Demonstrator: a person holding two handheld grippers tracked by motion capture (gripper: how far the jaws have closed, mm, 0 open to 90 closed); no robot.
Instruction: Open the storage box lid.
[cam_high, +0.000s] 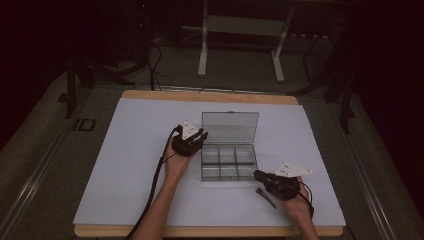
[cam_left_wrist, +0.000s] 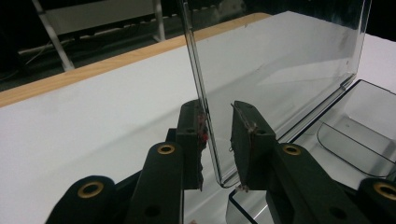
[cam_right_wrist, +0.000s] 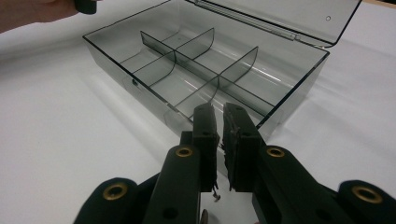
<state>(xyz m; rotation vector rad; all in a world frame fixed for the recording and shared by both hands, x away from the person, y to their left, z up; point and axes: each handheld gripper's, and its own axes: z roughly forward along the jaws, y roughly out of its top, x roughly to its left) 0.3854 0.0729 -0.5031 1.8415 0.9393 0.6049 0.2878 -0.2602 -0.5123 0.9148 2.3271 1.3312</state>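
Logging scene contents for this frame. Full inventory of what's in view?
Compartment box: 1, clear grey plastic, six compartments with nothing visible inside, centre of the table.
Lid: 1, clear, hinged open and standing up at the box's far edge.
Small dark item: 1, black, on the table beside the right claw; too small to identify.
Table: 1, white top with wooden edge.
Frame: 1, white metal, on the floor beyond the table.
Left claw: 1, black, jaws straddling the lid's left edge, a gap on one side.
Right claw: 1, black, jaws nearly together, empty, at the box's near right corner.

lab | dark room; white-topped table (cam_high: 125, 150) | metal stand (cam_high: 240, 30); floor cables (cam_high: 155, 65)
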